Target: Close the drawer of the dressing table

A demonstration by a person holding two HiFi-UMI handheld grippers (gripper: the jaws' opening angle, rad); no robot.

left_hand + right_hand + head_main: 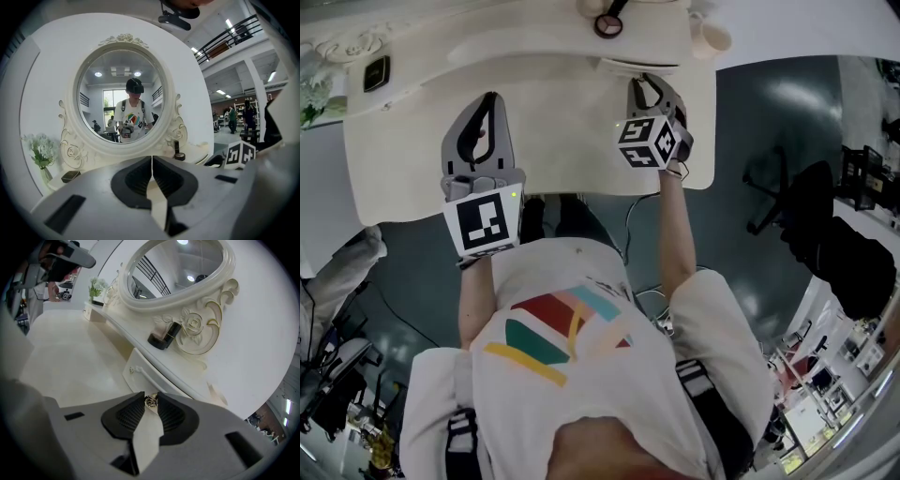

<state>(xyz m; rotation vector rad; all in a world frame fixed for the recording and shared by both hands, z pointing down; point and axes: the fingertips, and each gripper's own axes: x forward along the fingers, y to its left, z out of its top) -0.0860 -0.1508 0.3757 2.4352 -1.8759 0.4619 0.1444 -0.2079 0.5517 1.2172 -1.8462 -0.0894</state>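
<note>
The cream dressing table (553, 122) fills the upper half of the head view. Its small drawer (143, 378) sits under the raised shelf below the oval mirror (124, 101), its front standing a little proud of the shelf. My right gripper (151, 401) is shut on the drawer's small metal knob (151, 402), which shows between the pad tips. A second knob (131, 370) is free to the left. In the head view the right gripper (651, 92) reaches the drawer (639, 66). My left gripper (487, 105) hovers over the tabletop, jaws shut on nothing (152, 169).
A black lipstick and round compact (163, 337) stand on the shelf above the drawer. A vase of flowers (42, 152) and a small dark box (70, 176) sit at the shelf's left end. An office chair (797, 202) stands on the floor to the right.
</note>
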